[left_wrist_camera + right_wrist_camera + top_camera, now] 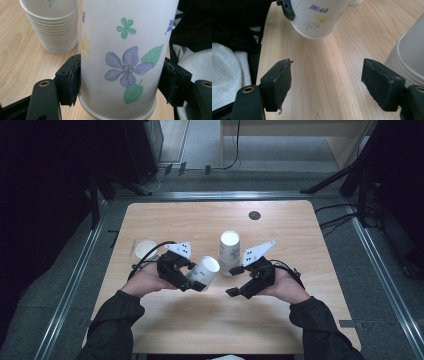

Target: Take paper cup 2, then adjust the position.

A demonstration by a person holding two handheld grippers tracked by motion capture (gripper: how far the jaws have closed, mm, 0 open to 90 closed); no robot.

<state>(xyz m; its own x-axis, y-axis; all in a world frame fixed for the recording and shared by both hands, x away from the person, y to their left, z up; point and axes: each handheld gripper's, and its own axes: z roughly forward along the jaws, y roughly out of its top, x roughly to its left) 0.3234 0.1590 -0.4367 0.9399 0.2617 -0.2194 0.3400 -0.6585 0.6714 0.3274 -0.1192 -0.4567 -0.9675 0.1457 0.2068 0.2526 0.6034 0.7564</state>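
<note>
A white paper cup (206, 270) printed with blue flowers and green leaves (122, 65) is held off the table, tilted, its mouth facing up and to the right. My left gripper (196, 278) is shut on its lower part, one pad on each side (74, 80). My right gripper (234, 281) is to the right of it, open, with nothing but bare wood between its pads (327, 82). The held cup's base (318, 23) hangs just ahead of the right gripper's jaws.
A stack of several nested paper cups (229, 251) stands mid-table, close beside the right gripper (409, 57) and behind the held cup (53, 27). A single cup (146, 249) stands at the table's left. A dark round hole cover (254, 215) lies far back.
</note>
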